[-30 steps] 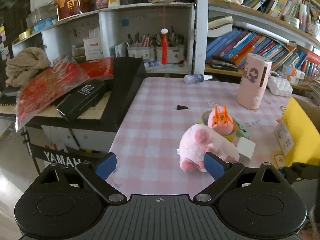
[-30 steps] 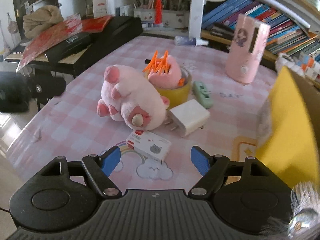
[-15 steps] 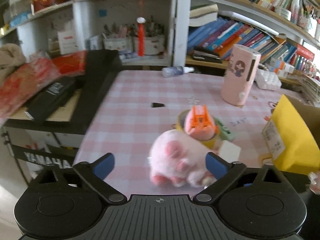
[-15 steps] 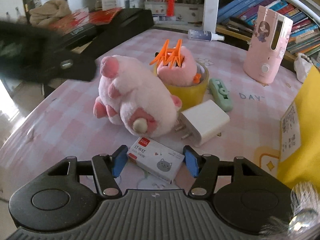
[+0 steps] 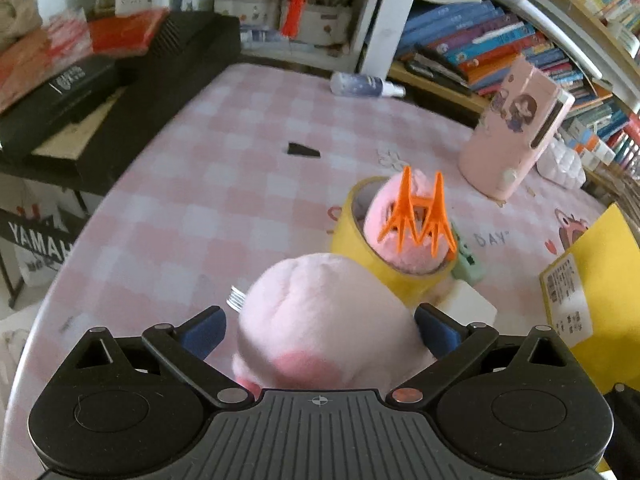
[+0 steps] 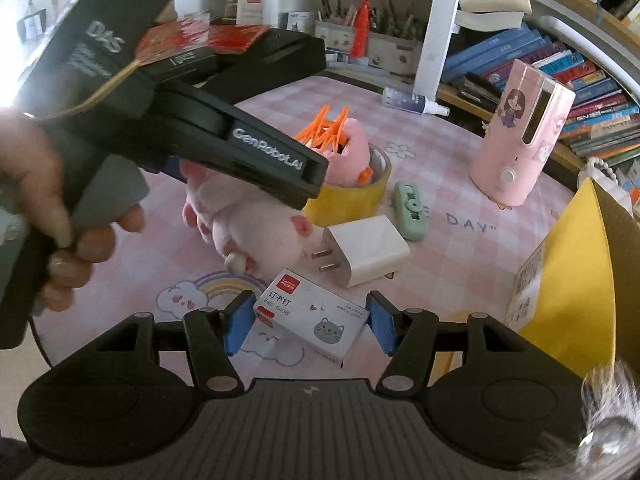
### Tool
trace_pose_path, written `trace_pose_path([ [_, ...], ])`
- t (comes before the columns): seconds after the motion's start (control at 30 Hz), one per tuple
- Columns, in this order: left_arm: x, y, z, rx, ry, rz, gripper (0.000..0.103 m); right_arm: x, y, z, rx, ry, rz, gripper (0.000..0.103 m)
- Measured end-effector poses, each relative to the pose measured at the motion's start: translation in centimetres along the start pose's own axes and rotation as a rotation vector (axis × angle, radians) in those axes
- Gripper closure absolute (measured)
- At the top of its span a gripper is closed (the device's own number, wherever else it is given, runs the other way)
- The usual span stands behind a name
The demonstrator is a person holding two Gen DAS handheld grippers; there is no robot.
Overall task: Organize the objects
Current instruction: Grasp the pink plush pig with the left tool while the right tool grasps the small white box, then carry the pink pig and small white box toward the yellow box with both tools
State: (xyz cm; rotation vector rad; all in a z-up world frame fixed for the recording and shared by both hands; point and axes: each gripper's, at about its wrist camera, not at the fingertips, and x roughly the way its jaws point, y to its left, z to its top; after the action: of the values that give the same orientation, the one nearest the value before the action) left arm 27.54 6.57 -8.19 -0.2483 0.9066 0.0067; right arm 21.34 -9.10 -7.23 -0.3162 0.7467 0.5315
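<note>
Straddling the pink plush pig (image 5: 320, 320), the left gripper (image 5: 318, 330) has its jaws spread wide, having just been opening; the blue pads (image 5: 202, 330) flank the toy, and contact cannot be told. Pig: pale pink fuzzy body, darker pink feet, lying on the pink checked tablecloth (image 5: 192, 184) beside a yellow tape roll (image 6: 348, 196) that holds a smaller pink plush with orange clips (image 5: 416, 216). Right gripper (image 6: 308, 322): jaws have just been closing and now pinch a white staple box (image 6: 310, 314) at both ends. Box shows a red logo, "订书钉" and a grey cat face. Left gripper body reads "GenRobot.AI"; tablecloth reads "DAY". White plug adapter (image 6: 368, 250) lies just behind the box.
</note>
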Motion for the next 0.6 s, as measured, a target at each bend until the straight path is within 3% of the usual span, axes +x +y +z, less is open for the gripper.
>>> trace_pose_path([
  [0.07,0.3,-0.2,-0.2,0.007,0.009,0.006,0.003,0.0,-0.1,-0.1,0.002,0.005,-0.003,0.045],
  [0.13,0.1,-0.3,-0.5,0.014,-0.009,-0.004,0.014,-0.2,0.0,-0.2,0.006,0.010,-0.010,0.045],
  [0.23,-0.7,-0.6,-0.5,0.043,-0.020,-0.009,0.020,-0.4,0.0,-0.3,0.012,0.006,-0.024,0.045],
  [0.37,-2.9,-0.1,-0.7,0.046,-0.042,0.017,0.021,-0.8,0.2,-0.5,0.028,0.009,-0.033,0.045],
  [0.6,-8.5,1.1,-2.0,0.048,-0.122,-0.018,0.020,-2.1,0.8,-0.5,0.064,-0.015,-0.060,0.045],
])
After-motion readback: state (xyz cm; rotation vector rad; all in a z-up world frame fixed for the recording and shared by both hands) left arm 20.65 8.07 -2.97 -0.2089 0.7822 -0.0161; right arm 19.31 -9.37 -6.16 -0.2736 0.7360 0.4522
